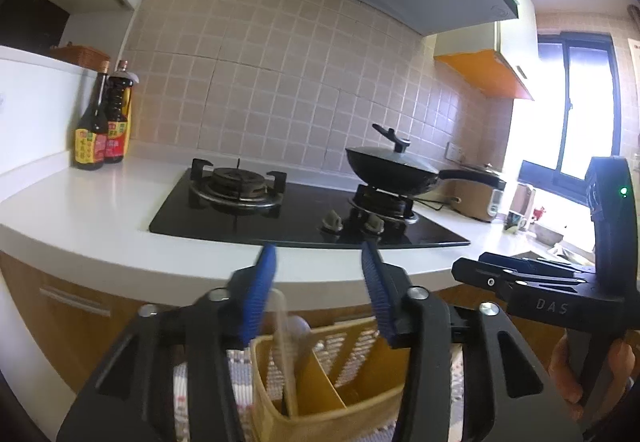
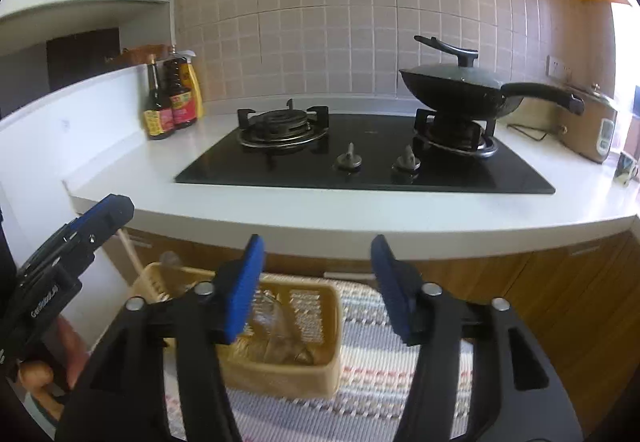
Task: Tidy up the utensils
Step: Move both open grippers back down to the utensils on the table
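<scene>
Basket: yellow slotted utensil holder (image 1: 320, 394) with compartments — upright on a striped mat.
Utensils: pale, translucent handles (image 1: 286, 346) standing in its left compartment — tilted; type unclear.

Basket (image 1: 360, 414) bottom cut off

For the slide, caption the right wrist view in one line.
Open right gripper hovers above a yellow utensil basket on a striped mat, below the stove counter.

Basket on the rug, hob on the surface

We see a yellow slotted plastic utensil basket (image 2: 280, 370) on a striped woven rug (image 2: 384, 374); the white surface (image 2: 360, 214) carries a black glass hob (image 2: 372, 162) and dark sauce bottles (image 2: 168, 102).
</scene>
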The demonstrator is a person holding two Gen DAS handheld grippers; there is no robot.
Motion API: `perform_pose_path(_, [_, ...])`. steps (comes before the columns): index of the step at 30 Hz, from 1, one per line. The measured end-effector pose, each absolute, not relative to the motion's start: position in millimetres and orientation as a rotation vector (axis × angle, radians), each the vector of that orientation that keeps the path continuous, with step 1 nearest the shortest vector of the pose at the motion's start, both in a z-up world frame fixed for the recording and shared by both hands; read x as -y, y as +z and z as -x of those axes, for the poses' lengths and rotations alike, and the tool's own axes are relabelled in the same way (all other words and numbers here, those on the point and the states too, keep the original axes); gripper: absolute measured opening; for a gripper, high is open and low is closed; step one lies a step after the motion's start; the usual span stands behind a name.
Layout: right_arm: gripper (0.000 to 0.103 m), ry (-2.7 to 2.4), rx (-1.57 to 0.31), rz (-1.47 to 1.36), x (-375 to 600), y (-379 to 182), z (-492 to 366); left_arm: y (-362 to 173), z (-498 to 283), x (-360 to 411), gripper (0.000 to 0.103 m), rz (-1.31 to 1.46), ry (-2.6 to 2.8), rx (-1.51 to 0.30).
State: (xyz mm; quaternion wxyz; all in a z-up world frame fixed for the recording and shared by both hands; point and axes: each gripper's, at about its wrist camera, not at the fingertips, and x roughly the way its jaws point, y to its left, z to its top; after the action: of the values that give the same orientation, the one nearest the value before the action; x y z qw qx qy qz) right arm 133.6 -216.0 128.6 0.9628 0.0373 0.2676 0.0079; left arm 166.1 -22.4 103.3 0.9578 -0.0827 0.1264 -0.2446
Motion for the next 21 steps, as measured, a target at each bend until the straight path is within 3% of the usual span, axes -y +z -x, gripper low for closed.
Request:
perform_pose_path(13, [0.053, 0.064, -0.743, -0.121, 213.3, 124.1, -80.5, 142.3, -94.6, 5.9, 0.051, 0.180, -0.569, -0.353])
perform_pose_path(21, [0.053, 0.053, -0.971, -0.052, 198.5, 64.7, -71.8, 106.9, -77.4, 3.1, 0.051, 0.113, -0.562, -0.599])
